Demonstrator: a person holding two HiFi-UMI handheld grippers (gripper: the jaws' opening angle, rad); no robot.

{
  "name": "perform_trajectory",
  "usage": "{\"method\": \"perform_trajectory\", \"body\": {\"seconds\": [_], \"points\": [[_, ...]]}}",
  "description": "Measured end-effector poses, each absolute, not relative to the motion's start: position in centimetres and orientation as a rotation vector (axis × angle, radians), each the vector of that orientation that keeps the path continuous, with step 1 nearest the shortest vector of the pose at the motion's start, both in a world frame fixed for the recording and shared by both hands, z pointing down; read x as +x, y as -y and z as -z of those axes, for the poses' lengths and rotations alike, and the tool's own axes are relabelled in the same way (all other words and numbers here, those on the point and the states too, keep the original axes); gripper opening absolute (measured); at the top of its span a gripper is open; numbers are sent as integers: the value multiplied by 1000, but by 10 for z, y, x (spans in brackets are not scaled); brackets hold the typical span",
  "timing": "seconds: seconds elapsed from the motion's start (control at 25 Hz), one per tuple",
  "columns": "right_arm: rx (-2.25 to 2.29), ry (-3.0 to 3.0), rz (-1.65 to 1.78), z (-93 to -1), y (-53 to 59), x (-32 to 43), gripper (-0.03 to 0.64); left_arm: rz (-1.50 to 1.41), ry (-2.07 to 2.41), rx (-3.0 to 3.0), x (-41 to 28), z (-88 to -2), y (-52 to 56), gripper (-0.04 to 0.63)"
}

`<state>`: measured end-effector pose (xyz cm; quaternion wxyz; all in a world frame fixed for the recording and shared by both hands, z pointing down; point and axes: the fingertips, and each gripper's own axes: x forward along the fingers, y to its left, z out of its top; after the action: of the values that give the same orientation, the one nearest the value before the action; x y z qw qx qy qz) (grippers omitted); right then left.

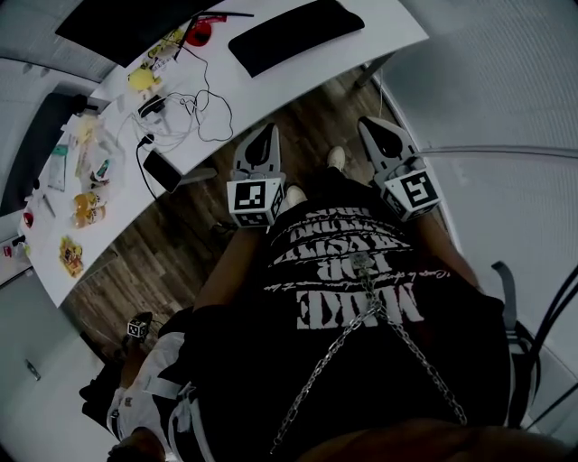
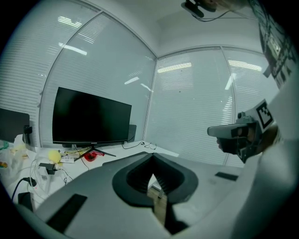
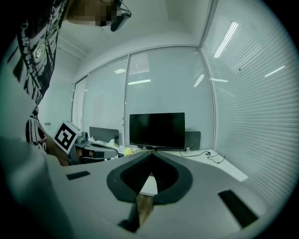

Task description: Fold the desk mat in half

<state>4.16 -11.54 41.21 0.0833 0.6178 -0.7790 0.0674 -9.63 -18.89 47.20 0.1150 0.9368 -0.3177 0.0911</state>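
The desk mat [image 1: 293,32] is a long black pad lying flat on the white desk [image 1: 388,27] at the top of the head view. Both grippers are held in front of the person's torso, over the wooden floor and short of the desk edge. My left gripper [image 1: 269,132] points toward the desk, jaws shut and empty; the same gripper [image 2: 153,157] shows its jaws meeting in its own view. My right gripper [image 1: 371,125] is beside it, also shut with nothing held, and its own view [image 3: 152,154] shows the jaws closed. The mat is hidden in both gripper views.
A black monitor [image 2: 91,116] stands at the back of the desk. Left of the mat lie tangled cables [image 1: 203,108], a dark phone [image 1: 163,170], a yellow object [image 1: 140,79] and a red item [image 1: 199,32]. Snack packets [image 1: 86,207] sit further left. Blinds [image 3: 247,93] cover the windows.
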Motion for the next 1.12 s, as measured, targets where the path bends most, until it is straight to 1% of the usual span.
{"method": "perform_trajectory", "body": {"seconds": [0.32,0.72,0.88,1.12], "points": [[1829,2353,-245,-426,133,58,-3,-275,981,2712,-86,-478,214,8],[1820,2355,-284,-432,153,105,-3,-327,938,2711,-35,-486,224,8],[1827,2362,-293,-437,164,128,-3,-323,977,2705,-18,-485,237,8],[1744,2426,-270,-423,187,141,-3,-323,1041,2697,4,-474,252,8]]}}
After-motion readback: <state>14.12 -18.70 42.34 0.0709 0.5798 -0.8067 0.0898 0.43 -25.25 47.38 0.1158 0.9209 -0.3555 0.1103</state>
